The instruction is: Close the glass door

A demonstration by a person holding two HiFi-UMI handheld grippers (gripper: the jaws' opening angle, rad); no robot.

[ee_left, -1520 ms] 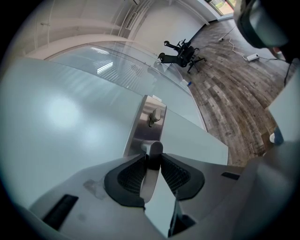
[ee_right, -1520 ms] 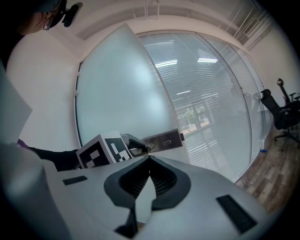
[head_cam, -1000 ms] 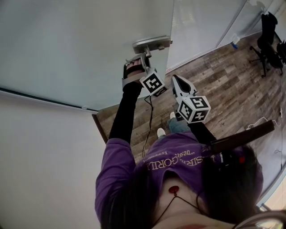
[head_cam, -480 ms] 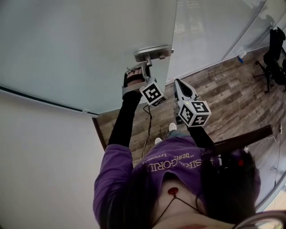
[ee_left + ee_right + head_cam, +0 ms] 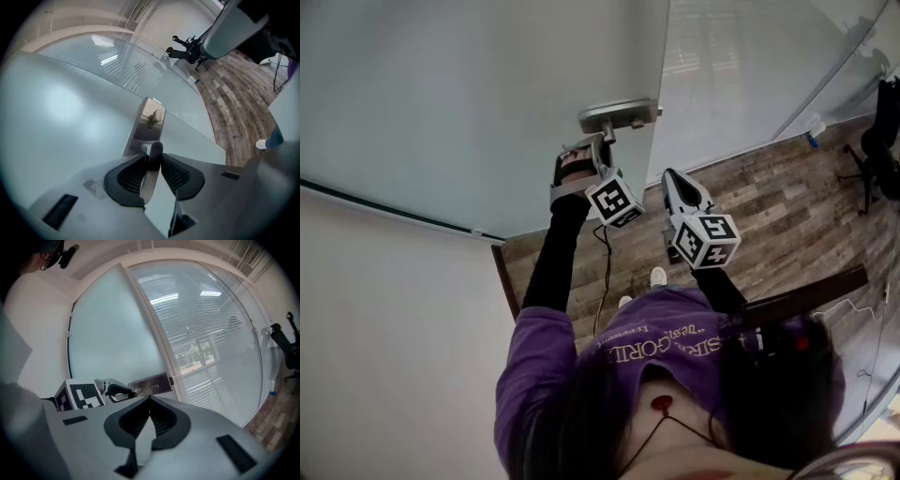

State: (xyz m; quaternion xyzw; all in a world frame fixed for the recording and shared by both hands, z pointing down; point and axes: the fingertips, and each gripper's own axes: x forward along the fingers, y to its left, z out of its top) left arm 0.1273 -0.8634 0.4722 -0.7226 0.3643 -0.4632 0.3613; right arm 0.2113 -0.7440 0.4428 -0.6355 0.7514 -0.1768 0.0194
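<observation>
glass door [image 5: 469, 94]: frosted panel ahead of me, free edge beside the glass wall [image 5: 741, 66] | metal plate [image 5: 619, 114]: at that edge | my left gripper [image 5: 151, 161]: fingers clamped on the door handle [image 5: 153, 149] (a short lever) | my right gripper [image 5: 150, 398]: fingers together, empty, beside my left one

You hold two grippers, the left gripper [image 5: 602, 141] and the right gripper [image 5: 668, 175], and they carry two marker cubes, the left cube [image 5: 614, 200] and the right cube [image 5: 705, 241]. In front of you is one frosted glass door [image 5: 487, 94] with one metal handle plate [image 5: 143, 126], one lever handle [image 5: 153, 149] and one thumb-turn [image 5: 155, 117]. Below you count two white shoes, the nearer shoe [image 5: 624, 302] and the farther shoe [image 5: 657, 277], and one black office chair [image 5: 883, 150].
</observation>
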